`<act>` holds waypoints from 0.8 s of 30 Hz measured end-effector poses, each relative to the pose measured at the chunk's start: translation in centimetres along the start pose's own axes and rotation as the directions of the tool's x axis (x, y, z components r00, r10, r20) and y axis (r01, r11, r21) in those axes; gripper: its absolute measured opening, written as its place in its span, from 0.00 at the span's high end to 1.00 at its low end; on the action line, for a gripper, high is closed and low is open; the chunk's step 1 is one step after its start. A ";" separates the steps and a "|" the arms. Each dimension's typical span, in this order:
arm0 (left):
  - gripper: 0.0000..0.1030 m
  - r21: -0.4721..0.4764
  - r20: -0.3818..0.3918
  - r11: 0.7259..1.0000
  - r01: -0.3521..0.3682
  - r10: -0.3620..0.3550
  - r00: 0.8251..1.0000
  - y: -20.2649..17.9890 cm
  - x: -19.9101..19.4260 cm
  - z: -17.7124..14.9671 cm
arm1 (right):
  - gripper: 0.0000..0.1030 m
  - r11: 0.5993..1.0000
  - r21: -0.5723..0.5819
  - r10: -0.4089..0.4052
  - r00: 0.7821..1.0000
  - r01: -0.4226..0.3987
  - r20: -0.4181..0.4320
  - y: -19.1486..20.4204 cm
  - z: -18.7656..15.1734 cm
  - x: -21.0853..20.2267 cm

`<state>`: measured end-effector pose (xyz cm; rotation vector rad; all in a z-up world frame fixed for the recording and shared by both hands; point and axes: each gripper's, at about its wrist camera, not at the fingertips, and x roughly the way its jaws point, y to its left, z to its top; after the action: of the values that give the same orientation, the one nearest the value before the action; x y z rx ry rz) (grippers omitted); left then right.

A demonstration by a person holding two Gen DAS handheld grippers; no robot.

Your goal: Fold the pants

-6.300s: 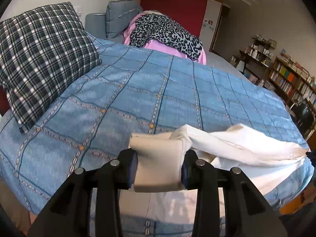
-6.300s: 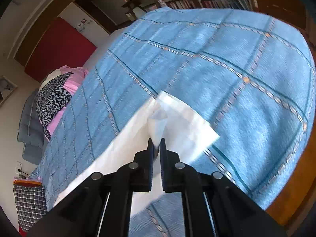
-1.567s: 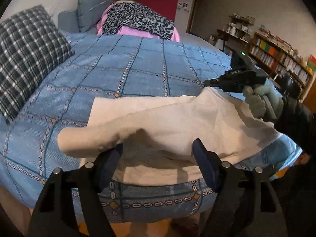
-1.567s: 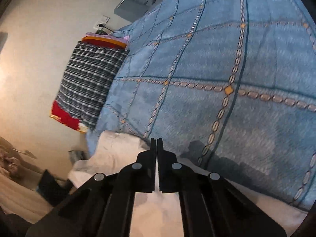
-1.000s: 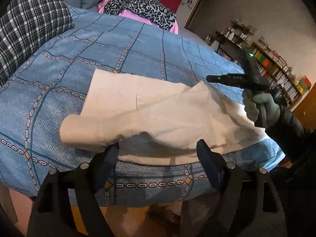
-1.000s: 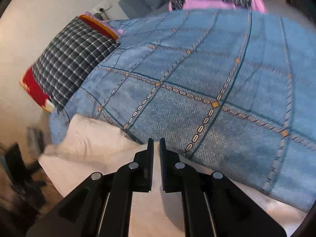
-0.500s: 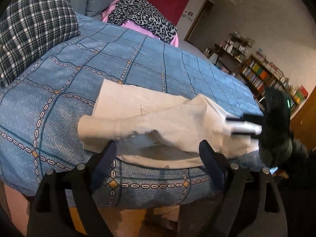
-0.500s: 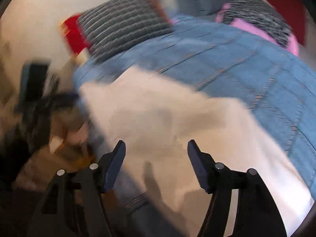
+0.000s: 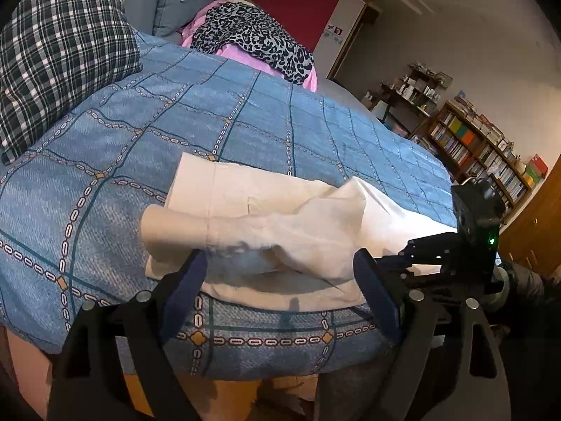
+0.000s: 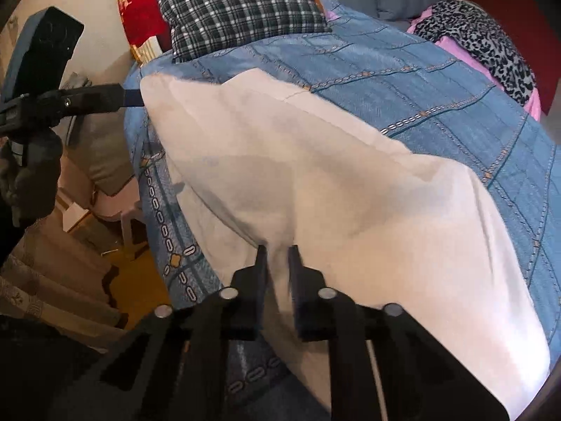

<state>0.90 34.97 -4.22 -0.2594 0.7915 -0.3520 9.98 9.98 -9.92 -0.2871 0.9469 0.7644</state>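
White pants [image 9: 280, 207] lie folded lengthwise along the near edge of the blue checked bedcover [image 9: 175, 112]. My left gripper [image 9: 280, 270] stands open and wide. The upper layer of the waist end sags between its fingers, and the rolled waistband sticks out past the left finger. In the right wrist view the pants [image 10: 350, 175] rise in a ridge to my right gripper [image 10: 277, 249]. Its jaws are closing, narrow, with a pinch of white cloth between the pads. Seen from the left wrist, the right gripper [image 9: 406, 251] sits at the pants' near right edge.
A plaid pillow [image 9: 59, 52] lies at the left end of the bed, and a leopard-print garment on pink cloth [image 9: 252, 38] at the far end. Bookshelves [image 9: 484, 154] line the right wall. A gloved hand [image 10: 28, 175] holds the left gripper beyond the bed's edge, above the floor [image 10: 133, 280].
The right gripper swung from the pants' far edge round to their near edge, opened wide on the way, then closed on the cloth. The left gripper stayed wide and hardly moved.
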 end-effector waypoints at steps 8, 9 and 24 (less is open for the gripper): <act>0.16 0.031 0.038 0.999 -0.041 0.040 0.999 -0.1 -2.2 -0.1 | 0.93 0.994 0.061 0.093 0.995 -0.095 0.040 -0.2 -0.2 -4.1; 0.16 0.032 0.045 0.998 -0.054 0.053 0.998 0.1 -2.6 -0.2 | 0.93 0.993 0.061 0.099 0.995 -0.100 0.027 0.0 -0.6 -3.7; 0.10 -0.004 -0.084 0.982 -0.187 0.186 0.979 3.0 5.7 6.8 | 0.72 0.974 0.160 0.158 0.987 -0.160 0.026 -2.0 -2.2 -2.2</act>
<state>10.18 36.07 -4.36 -0.1812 0.8930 -0.1823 9.26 6.38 -9.55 -0.0643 1.0222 0.8289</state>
